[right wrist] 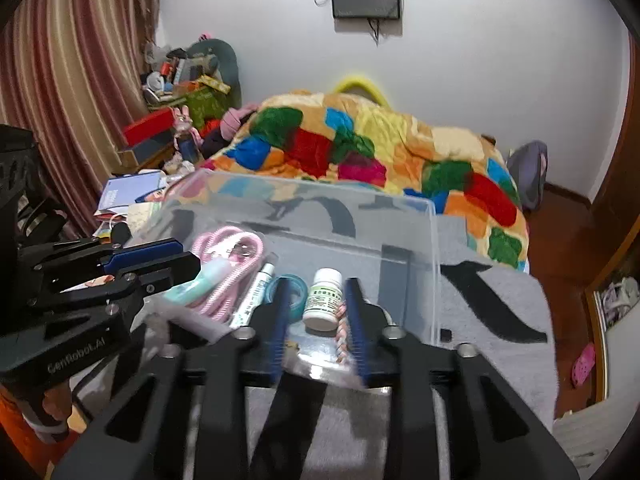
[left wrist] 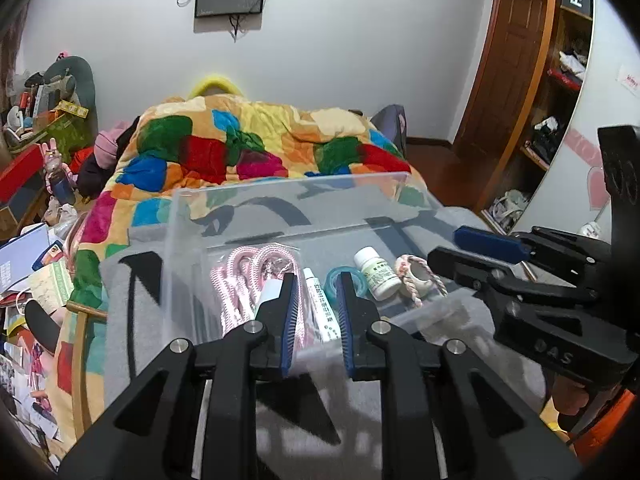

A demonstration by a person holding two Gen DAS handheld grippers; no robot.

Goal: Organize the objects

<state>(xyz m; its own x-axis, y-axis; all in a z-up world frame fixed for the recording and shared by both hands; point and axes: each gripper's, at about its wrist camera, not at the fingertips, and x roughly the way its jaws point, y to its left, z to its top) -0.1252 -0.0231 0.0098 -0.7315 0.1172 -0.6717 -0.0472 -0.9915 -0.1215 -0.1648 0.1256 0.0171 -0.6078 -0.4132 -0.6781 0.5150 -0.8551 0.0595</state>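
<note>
Two hand-held grippers, left (left wrist: pixel 316 300) and right (right wrist: pixel 316 312), hover half-open and empty over a clear bin (left wrist: pixel 280 200) on the bed's grey blanket (right wrist: pixel 500 320); lift slowly to avoid snagging the pink cord (left wrist: pixel 244 276).

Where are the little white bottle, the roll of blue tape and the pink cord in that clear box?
white bottle (right wrist: pixel 323 300), right wrist view, on its green label.
blue tape roll (left wrist: pixel 334 278), left wrist view, on its rim's left side.
pink cord (left wrist: pixel 240 280), left wrist view, on its coiled loops.
</note>
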